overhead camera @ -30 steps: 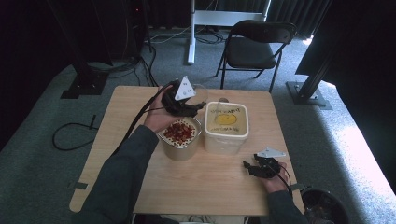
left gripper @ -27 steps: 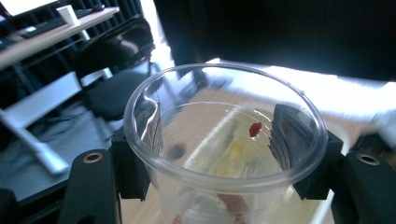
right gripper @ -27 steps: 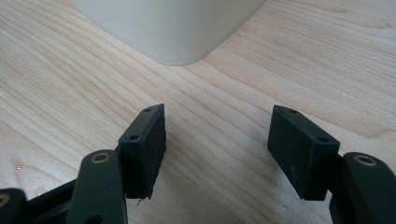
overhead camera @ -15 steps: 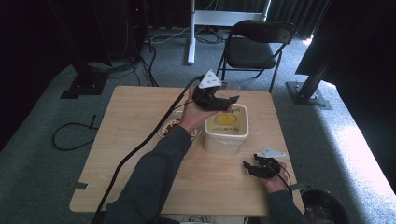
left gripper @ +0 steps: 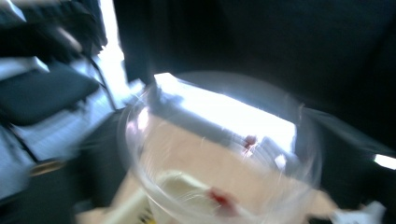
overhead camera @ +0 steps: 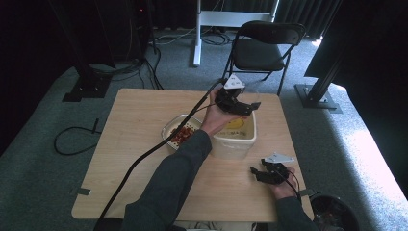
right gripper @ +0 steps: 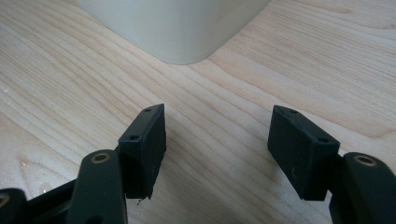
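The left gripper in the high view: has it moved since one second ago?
Yes. The left gripper went right and toward the table's far edge, from above the round bowl of red pieces to above the cream rectangular tub.

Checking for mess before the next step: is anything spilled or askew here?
The clear lid, lifted in the left gripper over the white tub, carries red smears. The round container of red food stands open. No spill shows on the table.

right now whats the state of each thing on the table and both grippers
clear lid: lifted off, held in the air by the left gripper
round container: uncovered, red food inside
white tub: open-topped, upright on the table
right gripper: open, low over the bare wood, holding nothing
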The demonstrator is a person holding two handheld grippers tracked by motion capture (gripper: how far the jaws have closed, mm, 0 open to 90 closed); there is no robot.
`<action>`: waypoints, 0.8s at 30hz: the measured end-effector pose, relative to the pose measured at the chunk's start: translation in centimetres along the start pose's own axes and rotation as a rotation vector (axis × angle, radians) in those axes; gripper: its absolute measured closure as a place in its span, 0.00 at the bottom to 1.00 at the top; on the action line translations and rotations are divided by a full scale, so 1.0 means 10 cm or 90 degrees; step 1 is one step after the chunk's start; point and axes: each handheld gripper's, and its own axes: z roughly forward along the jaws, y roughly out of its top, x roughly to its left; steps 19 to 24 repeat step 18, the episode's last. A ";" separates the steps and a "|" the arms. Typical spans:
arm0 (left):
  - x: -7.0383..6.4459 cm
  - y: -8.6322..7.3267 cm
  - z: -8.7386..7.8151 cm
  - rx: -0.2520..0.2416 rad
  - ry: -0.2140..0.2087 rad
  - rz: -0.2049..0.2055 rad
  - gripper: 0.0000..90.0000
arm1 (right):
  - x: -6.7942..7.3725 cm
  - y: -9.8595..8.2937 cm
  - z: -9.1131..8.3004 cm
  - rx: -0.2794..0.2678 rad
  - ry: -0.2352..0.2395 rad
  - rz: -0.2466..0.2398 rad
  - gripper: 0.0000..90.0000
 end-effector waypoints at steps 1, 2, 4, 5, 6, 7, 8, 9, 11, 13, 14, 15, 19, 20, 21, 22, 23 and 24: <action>0.03 -0.02 0.01 0.010 -0.015 -0.008 0.05 | 0.00 0.00 0.00 0.001 0.000 0.001 0.40; 0.06 -0.04 0.02 0.022 -0.019 -0.016 0.00 | 0.00 0.00 0.00 0.001 0.001 0.001 0.40; 0.11 -0.08 0.00 0.038 -0.020 -0.029 0.00 | 0.00 0.00 0.00 0.000 0.000 -0.001 0.40; 0.12 -0.09 -0.02 0.037 -0.008 -0.028 0.00 | 0.00 0.00 0.00 0.000 0.000 -0.001 0.40; 0.13 -0.09 -0.04 0.035 -0.012 -0.031 0.00 | 0.00 0.00 0.00 0.001 0.000 -0.001 0.40; 0.13 -0.08 -0.06 0.037 -0.005 -0.033 0.00 | 0.00 0.00 0.00 0.001 0.000 0.000 0.40; 0.12 -0.07 -0.09 0.039 0.016 -0.030 0.01 | 0.00 0.00 0.00 0.000 0.000 -0.001 0.40; 0.11 -0.06 -0.12 0.039 0.025 -0.027 0.01 | 0.00 0.00 0.00 0.001 0.000 0.000 0.40; 0.10 -0.05 -0.15 0.038 0.032 -0.022 0.01 | 0.00 0.00 0.00 0.000 0.000 -0.001 0.40; 0.08 -0.01 -0.31 0.023 0.038 -0.015 0.01 | 0.00 0.00 0.00 0.001 0.000 0.000 0.40; 0.08 0.00 -0.37 0.012 0.036 -0.015 0.01 | 0.00 0.00 0.00 0.001 0.000 0.000 0.40; 0.07 0.01 -0.44 0.006 0.043 -0.013 0.01 | 0.00 0.00 0.00 0.001 0.000 0.001 0.40; 0.07 0.02 -0.51 0.005 0.049 -0.011 0.01 | -0.01 0.00 0.00 0.002 -0.001 0.002 0.39; 0.07 0.02 -0.51 0.005 0.049 -0.011 0.01 | -0.01 0.00 0.00 0.002 -0.001 0.002 0.39; 0.07 0.02 -0.51 0.005 0.049 -0.011 0.01 | -0.01 0.00 0.00 0.002 -0.001 0.002 0.39; 0.07 0.02 -0.51 0.005 0.049 -0.011 0.01 | -0.01 0.00 0.00 0.002 -0.001 0.002 0.39; 0.07 0.02 -0.51 0.005 0.049 -0.011 0.01 | -0.01 0.00 0.00 0.002 -0.001 0.002 0.39; 0.07 0.02 -0.51 0.005 0.049 -0.011 0.01 | -0.01 0.00 0.00 0.002 -0.001 0.002 0.39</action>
